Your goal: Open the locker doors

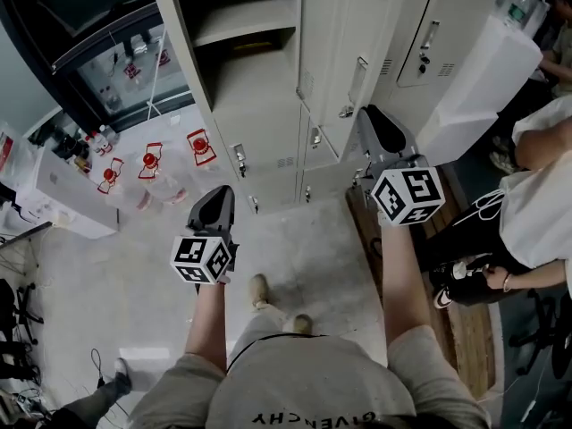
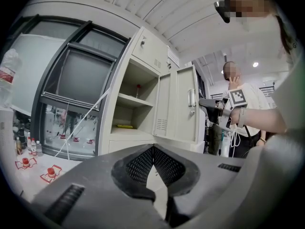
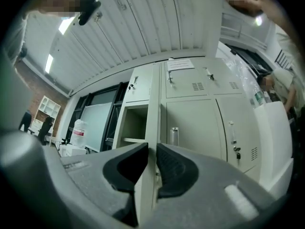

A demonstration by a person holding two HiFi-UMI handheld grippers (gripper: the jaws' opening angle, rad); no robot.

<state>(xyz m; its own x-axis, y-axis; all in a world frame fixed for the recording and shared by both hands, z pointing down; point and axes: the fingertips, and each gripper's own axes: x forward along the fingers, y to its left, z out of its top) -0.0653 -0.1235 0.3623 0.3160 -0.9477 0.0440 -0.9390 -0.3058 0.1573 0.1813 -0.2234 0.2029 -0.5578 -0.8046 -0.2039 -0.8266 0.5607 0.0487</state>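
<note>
Right gripper clamping on free edge of locker door, door already swinging out from cabinet. Left gripper hanging closed, empty. Neighbouring doors sitting shut, waiting to be opened.

Even indoor light, soft shadows; both gripper views bulge, with dark fisheye corners.

Pale floor bears lockers and red-capped bottles.
</note>
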